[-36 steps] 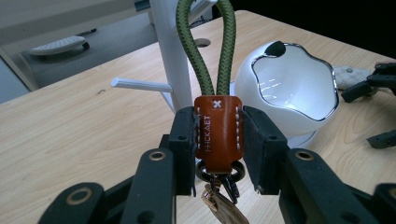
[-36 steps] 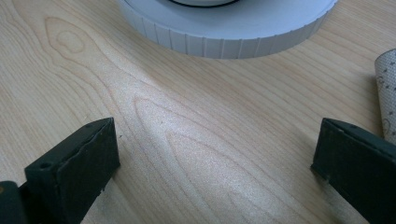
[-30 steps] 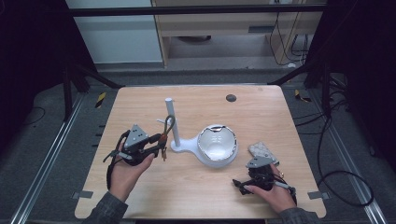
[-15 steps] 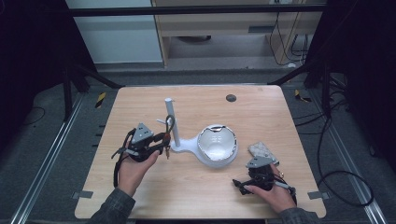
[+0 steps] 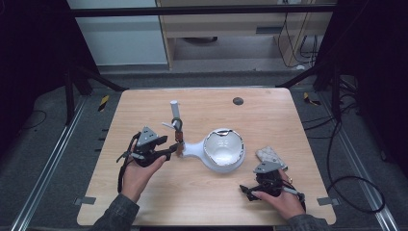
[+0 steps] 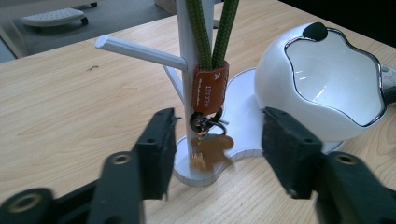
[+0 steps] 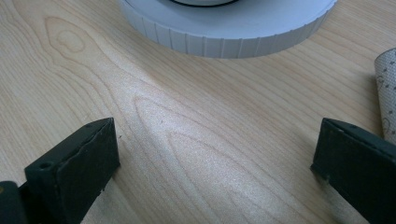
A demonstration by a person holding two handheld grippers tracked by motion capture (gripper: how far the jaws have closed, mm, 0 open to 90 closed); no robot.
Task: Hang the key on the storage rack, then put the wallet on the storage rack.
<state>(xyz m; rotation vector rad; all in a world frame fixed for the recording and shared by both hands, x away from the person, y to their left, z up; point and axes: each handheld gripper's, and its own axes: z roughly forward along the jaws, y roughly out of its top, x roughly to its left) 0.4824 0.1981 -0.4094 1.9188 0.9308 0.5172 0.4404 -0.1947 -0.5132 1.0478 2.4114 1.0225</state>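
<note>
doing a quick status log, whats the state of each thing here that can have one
key lanyard: hung on the white stand's peg, keys dangling, not held
white stand: upright on its base
white bowl: on the stand's base, tilted, empty
left gripper: jaws have just been opening, apart either side of the keys
right gripper: open, low over bare table

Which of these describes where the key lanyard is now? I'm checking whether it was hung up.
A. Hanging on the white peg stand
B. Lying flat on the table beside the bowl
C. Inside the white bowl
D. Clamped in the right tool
A: in the left gripper view the green lanyard hangs down the white peg stand, its keys dangling above the base, and the left tool stands open without touching it.
</note>
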